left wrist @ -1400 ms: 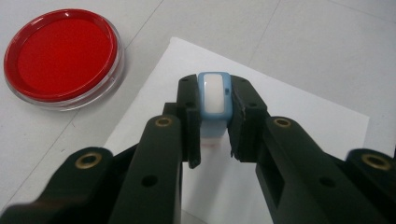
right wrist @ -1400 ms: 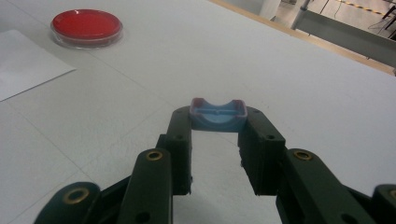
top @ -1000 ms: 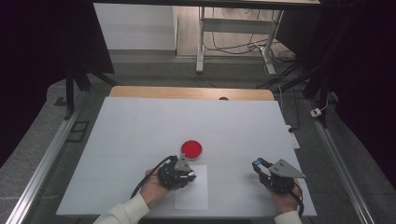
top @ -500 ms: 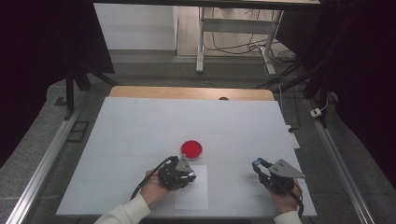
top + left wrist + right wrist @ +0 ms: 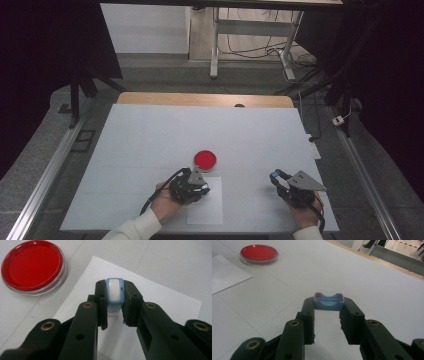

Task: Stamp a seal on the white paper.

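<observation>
We are keeping both hands still, the left gripper (image 5: 115, 312) pinching the blue stamp (image 5: 114, 293) over the paper (image 5: 160, 302), the right gripper (image 5: 328, 315) clamping its cap (image 5: 328, 301).

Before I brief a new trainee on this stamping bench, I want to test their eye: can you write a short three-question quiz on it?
1. True or false: the left tool is shut on the small light-blue stamp with a white top.
2. What does the right tool hold?
3. The round red ink pad in a clear case lies: A on the white paper sheet, B on the table beyond the sheet, C between the right tool's jaws.

Key: 1 true. 2 a small blue cap with a curved cut-out. 3 B.
</observation>
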Demonstrator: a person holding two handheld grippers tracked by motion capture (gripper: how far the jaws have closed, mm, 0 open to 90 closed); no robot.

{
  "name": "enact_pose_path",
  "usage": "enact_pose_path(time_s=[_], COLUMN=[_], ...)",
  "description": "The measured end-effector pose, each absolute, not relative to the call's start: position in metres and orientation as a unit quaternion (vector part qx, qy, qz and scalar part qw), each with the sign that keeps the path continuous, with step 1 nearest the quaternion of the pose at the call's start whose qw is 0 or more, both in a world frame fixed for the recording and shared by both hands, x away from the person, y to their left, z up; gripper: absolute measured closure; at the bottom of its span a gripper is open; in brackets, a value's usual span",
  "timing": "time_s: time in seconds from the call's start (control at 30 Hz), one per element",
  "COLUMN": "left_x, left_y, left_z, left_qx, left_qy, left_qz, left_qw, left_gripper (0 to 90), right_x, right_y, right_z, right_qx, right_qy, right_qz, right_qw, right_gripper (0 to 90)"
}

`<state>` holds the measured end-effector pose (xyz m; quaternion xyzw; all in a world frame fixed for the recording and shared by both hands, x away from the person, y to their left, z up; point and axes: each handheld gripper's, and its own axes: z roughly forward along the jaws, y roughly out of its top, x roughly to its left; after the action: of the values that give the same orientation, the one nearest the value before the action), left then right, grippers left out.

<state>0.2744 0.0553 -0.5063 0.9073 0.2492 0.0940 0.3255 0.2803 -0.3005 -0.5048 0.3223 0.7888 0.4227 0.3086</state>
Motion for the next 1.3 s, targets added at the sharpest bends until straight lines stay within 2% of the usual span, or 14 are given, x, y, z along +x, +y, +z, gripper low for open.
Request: enact_pose_path(time_s=[0.67, 1.03, 1.3], left_x=[0.275, 0.274, 0.275], left_y=[0.056, 0.061, 0.07], left_z=[-0.506, -0.502, -0.486], left_qx=[0.907, 0.897, 0.882], left_qy=[0.251, 0.249, 0.26], left_qz=[0.093, 0.087, 0.087], left_qw=[0.327, 0.354, 0.383], left_gripper=[75.8, 75.5, 75.4], right_x=[0.28, 0.28, 0.28], right_y=[-0.301, -0.302, -0.302], right_z=[-0.504, -0.504, -0.504], right_qx=[0.323, 0.323, 0.323], right_qy=[0.788, 0.787, 0.786], right_qz=[0.423, 0.425, 0.426], right_qw=[0.309, 0.309, 0.309], right_gripper=[65.2, 65.2, 65.2])
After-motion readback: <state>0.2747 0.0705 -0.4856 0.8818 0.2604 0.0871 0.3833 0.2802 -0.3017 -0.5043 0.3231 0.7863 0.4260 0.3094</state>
